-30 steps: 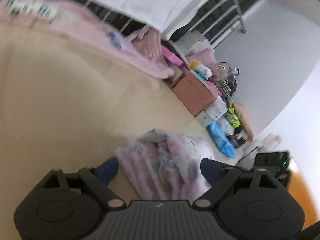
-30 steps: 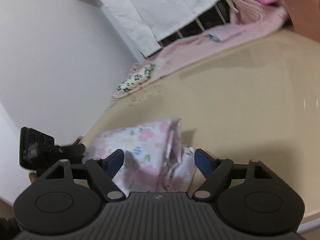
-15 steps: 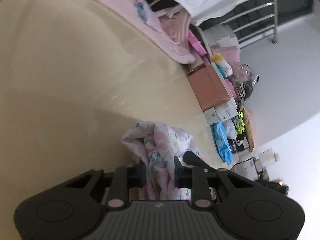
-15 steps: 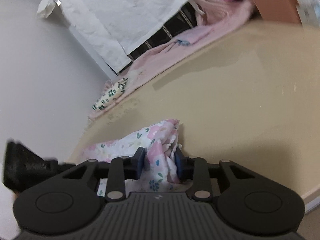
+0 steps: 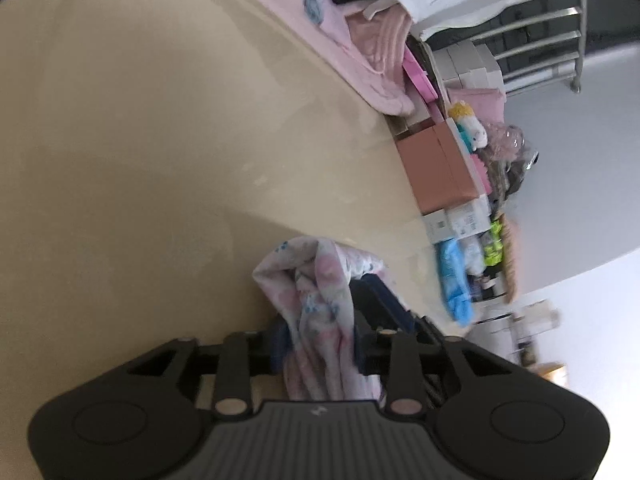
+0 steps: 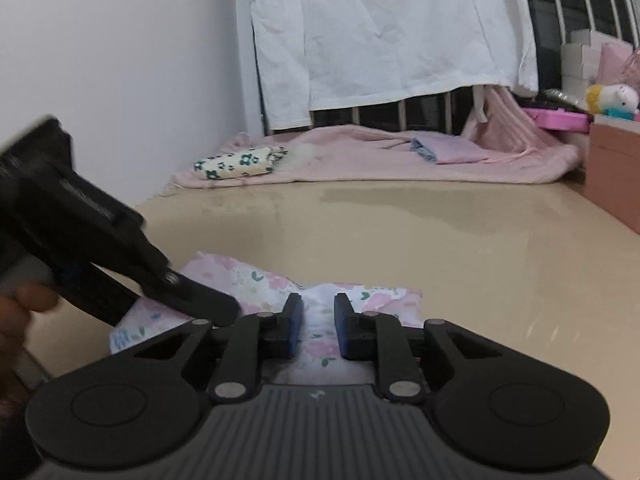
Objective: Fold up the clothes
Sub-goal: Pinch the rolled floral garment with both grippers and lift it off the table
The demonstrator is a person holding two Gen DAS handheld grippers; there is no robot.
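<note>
At the far left of the right wrist view, part of a hand (image 6: pixel 24 312) holds the left gripper (image 6: pixel 208 304), whose black body slants down onto the left side of the floral garment (image 6: pixel 256 280). That pink-and-white garment lies bunched on the near part of the beige table (image 6: pixel 400 232). In the left wrist view the left gripper (image 5: pixel 320 340) is clamped on a gathered fold of the floral garment (image 5: pixel 316 280), the cloth filling the narrow gap between its blue pads (image 5: pixel 280 340). Right of centre, the right gripper (image 6: pixel 316 320) has its jaws drawn close together with a raised ridge of the same cloth between them, pinching it. Along the far edge of the table lies a pink blanket (image 6: pixel 360 156), with a small green-flowered cloth (image 6: pixel 240 162) at its left end. A white sheet (image 6: pixel 380 40) hangs behind it. At the far right stands a brown box (image 6: pixel 616 176) with a plush toy (image 6: pixel 612 98) above it.
</note>
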